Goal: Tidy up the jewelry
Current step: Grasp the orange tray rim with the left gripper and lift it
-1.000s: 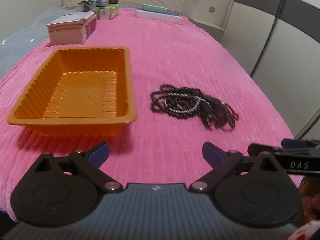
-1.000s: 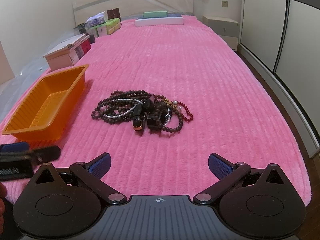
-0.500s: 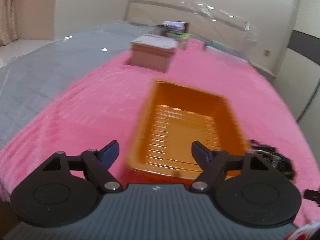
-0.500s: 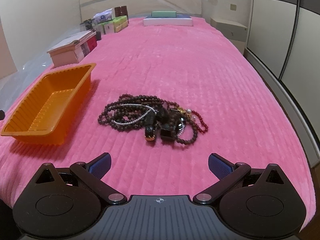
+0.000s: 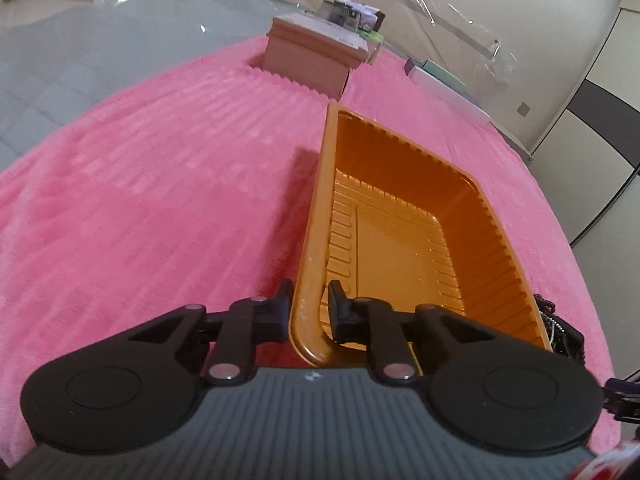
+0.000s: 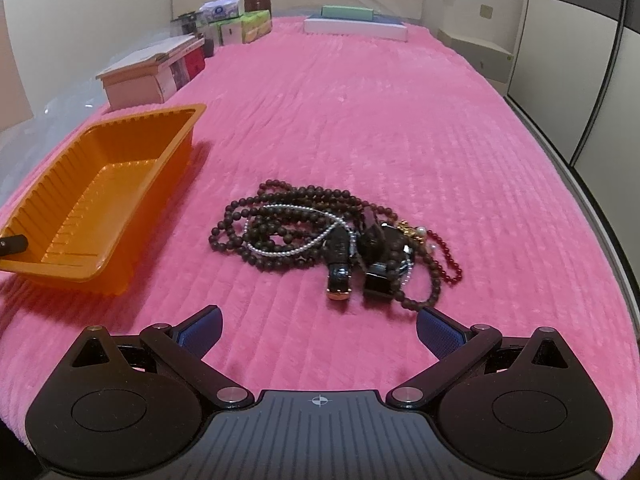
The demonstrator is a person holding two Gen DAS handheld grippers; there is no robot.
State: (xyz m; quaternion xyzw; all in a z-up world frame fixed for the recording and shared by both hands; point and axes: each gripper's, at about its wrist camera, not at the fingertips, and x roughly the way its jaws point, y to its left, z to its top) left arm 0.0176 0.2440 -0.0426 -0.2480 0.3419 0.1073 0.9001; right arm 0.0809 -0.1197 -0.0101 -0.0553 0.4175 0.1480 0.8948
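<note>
Jewelry waits on the pink bed while our left gripper swings over and takes the orange tray.
A second ago we faced the beads; now our left fingers are closing across the tray's near rim, readying it to receive pieces. Our right gripper hovers before the heap, fingers spread and empty. Dark bead strands, a pearl string, red beads and black watches lie tangled together, just right of the tray.
</note>
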